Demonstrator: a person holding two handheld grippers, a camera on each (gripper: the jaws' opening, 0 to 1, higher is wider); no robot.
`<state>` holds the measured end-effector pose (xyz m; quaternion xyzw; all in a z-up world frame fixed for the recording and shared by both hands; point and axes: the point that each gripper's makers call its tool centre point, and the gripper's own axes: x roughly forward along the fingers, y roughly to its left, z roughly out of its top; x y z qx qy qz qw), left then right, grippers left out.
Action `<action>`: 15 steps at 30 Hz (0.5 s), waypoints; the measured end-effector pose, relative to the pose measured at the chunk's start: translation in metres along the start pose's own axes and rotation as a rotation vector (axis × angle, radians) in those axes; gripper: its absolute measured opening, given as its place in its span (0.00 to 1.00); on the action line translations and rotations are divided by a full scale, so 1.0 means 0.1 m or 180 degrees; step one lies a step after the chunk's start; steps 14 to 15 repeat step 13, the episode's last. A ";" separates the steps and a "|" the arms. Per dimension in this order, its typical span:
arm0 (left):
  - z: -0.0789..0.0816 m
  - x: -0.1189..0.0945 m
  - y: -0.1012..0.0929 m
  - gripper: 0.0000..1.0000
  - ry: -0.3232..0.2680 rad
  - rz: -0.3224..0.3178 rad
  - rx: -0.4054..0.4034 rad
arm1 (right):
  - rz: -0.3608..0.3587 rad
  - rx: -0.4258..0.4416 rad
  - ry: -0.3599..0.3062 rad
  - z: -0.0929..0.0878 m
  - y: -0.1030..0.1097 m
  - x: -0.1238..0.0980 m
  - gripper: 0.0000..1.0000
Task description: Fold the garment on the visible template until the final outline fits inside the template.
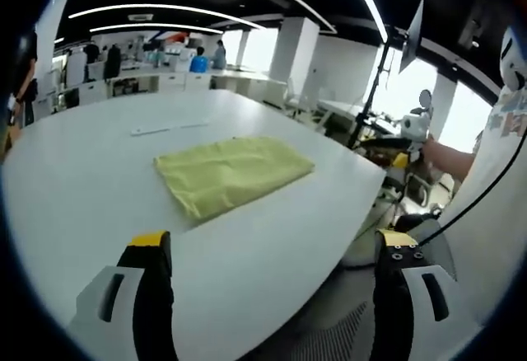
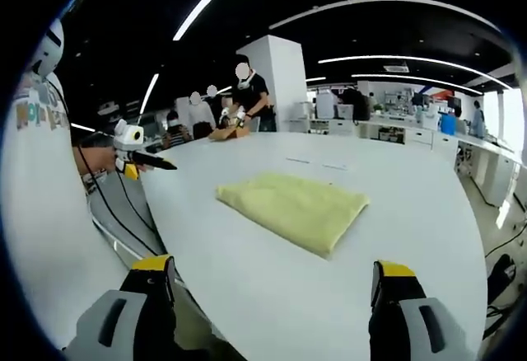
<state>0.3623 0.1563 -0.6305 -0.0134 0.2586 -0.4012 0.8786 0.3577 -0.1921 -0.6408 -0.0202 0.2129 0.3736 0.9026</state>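
- The yellow garment lies folded into a compact, roughly rectangular bundle on the white table, well in from the edges; in the right gripper view the same garment sits mid-table with its thick folded edge toward the camera.
- The left gripper hangs back over the near table edge with its jaws spread wide and nothing between them.
- The right gripper is likewise wide open and empty, well apart from the cloth.
- The other gripper appears at the right of the left gripper view, held out by the person's hand — and the left one at the left of the right gripper view.
- No template outline can be made out around the cloth; only faint short marks lie on the table beyond it.
- Judged from this, the folding looks finished or nearly so — the step in hand is to check the outline, and if a corner strays, pinch only the top layer at that corner and tuck it inward without dragging the bundle.
- Printed lettering on the person's white shirt is too distorted to read; no brand is legible elsewhere.
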 end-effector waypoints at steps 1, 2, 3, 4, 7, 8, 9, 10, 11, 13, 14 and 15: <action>0.01 0.00 0.00 0.99 -0.0010 0.0006 -0.0002 | 0.0003 0.0003 0.0001 0.00 -0.02 0.00 0.99; 0.02 -0.01 0.01 0.99 -0.0013 0.0009 -0.0006 | 0.0009 0.0000 0.0004 -0.01 -0.02 0.00 0.99; 0.02 -0.01 0.01 0.99 -0.0016 0.0010 -0.0006 | 0.0017 -0.0007 0.0007 -0.01 -0.02 0.01 0.99; 0.02 -0.01 0.00 0.99 -0.0017 0.0007 -0.0003 | 0.0025 -0.0020 0.0011 0.00 -0.02 0.01 0.99; 0.01 -0.01 0.00 0.99 0.0017 -0.0002 0.0018 | 0.0042 -0.0048 0.0036 -0.01 0.00 0.01 0.99; 0.01 -0.01 0.00 0.99 0.0027 0.0001 0.0026 | 0.0040 -0.0047 0.0049 -0.01 -0.02 0.00 0.99; 0.00 -0.01 0.00 0.99 0.0028 0.0005 0.0027 | 0.0037 -0.0047 0.0053 -0.02 -0.03 0.00 0.99; 0.00 -0.01 0.00 0.99 0.0026 0.0003 0.0013 | 0.0034 -0.0045 0.0058 -0.02 -0.02 0.01 0.99; -0.01 0.00 -0.01 0.99 0.0023 -0.0002 -0.0004 | 0.0035 -0.0041 0.0062 -0.02 -0.01 0.01 0.99; -0.02 0.00 -0.01 0.99 0.0026 -0.0002 -0.0011 | 0.0041 -0.0043 0.0067 -0.03 -0.02 0.01 0.99; -0.02 0.00 -0.01 0.99 0.0026 -0.0002 -0.0011 | 0.0041 -0.0043 0.0067 -0.03 -0.02 0.01 0.99; -0.02 0.00 -0.01 0.99 0.0026 -0.0002 -0.0011 | 0.0041 -0.0043 0.0067 -0.03 -0.02 0.01 0.99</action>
